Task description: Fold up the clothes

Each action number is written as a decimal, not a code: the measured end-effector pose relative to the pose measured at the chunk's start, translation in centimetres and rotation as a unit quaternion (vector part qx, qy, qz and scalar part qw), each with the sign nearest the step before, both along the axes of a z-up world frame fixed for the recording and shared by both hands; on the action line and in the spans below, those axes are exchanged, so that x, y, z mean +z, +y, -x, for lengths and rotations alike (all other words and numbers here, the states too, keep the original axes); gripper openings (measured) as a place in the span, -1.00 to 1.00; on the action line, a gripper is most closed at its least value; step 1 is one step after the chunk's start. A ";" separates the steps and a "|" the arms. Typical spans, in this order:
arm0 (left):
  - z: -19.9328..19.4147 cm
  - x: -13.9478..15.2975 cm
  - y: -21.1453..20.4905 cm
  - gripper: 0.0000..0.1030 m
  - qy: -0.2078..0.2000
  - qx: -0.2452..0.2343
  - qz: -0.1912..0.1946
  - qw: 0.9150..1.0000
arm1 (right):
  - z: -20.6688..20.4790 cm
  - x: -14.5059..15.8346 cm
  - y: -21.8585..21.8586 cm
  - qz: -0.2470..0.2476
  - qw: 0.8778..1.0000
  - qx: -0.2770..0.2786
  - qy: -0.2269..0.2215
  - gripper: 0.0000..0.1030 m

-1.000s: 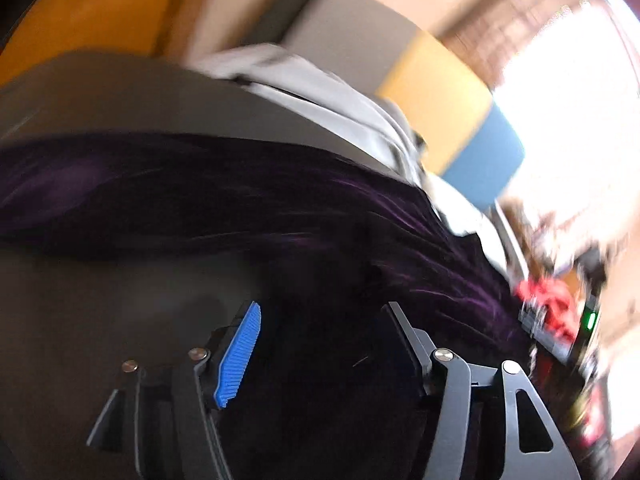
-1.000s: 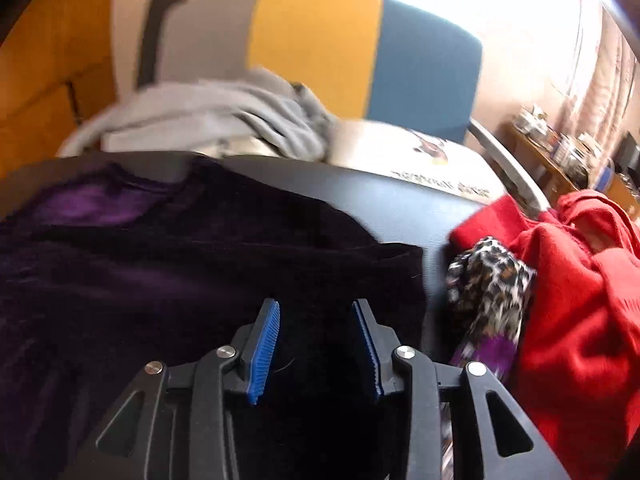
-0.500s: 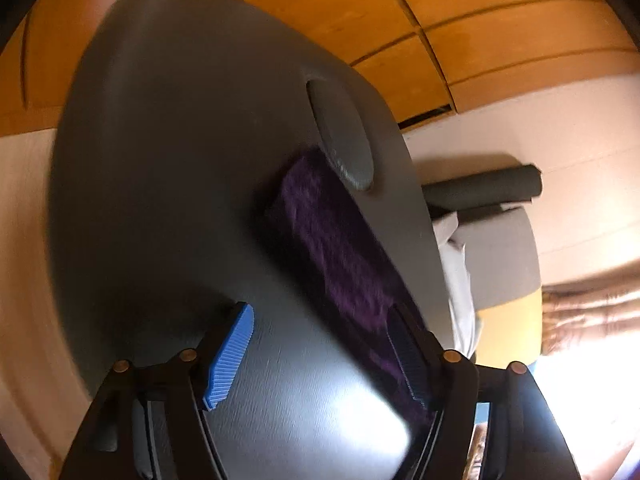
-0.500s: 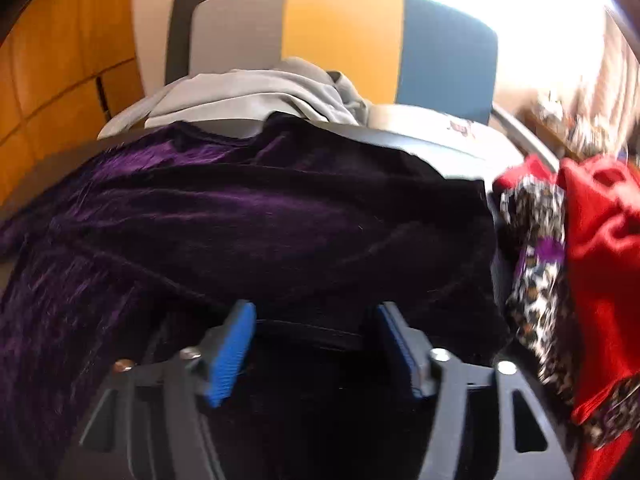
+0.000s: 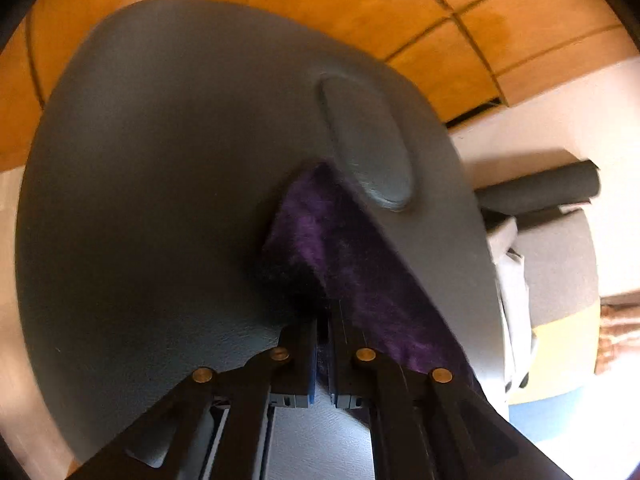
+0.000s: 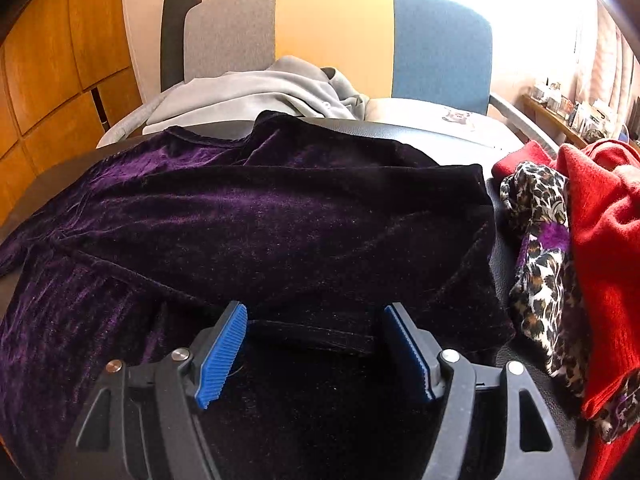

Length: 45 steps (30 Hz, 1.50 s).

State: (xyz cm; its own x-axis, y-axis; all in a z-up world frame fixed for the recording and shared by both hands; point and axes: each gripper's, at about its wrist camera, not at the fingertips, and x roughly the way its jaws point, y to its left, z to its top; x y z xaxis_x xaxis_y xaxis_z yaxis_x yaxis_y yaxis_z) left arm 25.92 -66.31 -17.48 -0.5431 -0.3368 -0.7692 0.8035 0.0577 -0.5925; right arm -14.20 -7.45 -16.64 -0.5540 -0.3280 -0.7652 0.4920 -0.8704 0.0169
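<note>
A dark purple velvet garment (image 6: 280,216) lies spread and partly folded on the dark table (image 6: 440,136). My right gripper (image 6: 316,336) hovers open over its near edge, and a folded hem lies between the blue pads without touching them. In the left wrist view only a sleeve end of the purple garment (image 5: 320,232) shows on the grey table top (image 5: 160,160). My left gripper (image 5: 325,320) is shut on the dark tip of that sleeve, near the table's edge.
A red garment (image 6: 600,240) and a leopard-print cloth (image 6: 540,280) are piled at the table's right. A grey hoodie (image 6: 256,92) lies on the grey, yellow and blue chair (image 6: 336,24) behind. Wooden cabinets (image 6: 48,60) stand to the left. An oval bump (image 5: 368,148) rises from the table.
The left gripper swung from the garment's body to the sleeve end, rolled, and shut on it. The right gripper opened wide and stayed over the folded hem.
</note>
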 end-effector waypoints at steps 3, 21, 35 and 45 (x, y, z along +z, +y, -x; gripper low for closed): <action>3.2 2.9 2.0 -0.92 0.032 -0.039 0.040 0.998 | 0.0 0.0 0.1 0.003 1.000 0.000 -0.001 0.41; 34.7 5.8 31.4 -0.91 0.068 -0.486 0.126 0.862 | 0.1 -0.1 0.4 0.024 1.000 0.000 -0.009 0.43; 24.3 2.4 31.1 0.02 0.065 -0.467 0.133 0.872 | 0.2 1.1 1.0 0.058 0.998 -0.001 -0.034 0.07; 19.7 -1.4 29.2 -0.05 0.070 -0.434 0.159 0.884 | -4.7 4.6 -9.3 0.074 0.991 0.112 0.006 0.15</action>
State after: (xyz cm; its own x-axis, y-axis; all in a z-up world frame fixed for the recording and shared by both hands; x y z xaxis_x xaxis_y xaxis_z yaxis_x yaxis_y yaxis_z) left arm 6.19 -37.11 -18.89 -0.7854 0.0670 -0.6153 0.3803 -0.7321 -0.5651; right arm -9.48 -16.80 -12.01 -0.4635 -0.5518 -0.6933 0.6741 -0.7274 0.1282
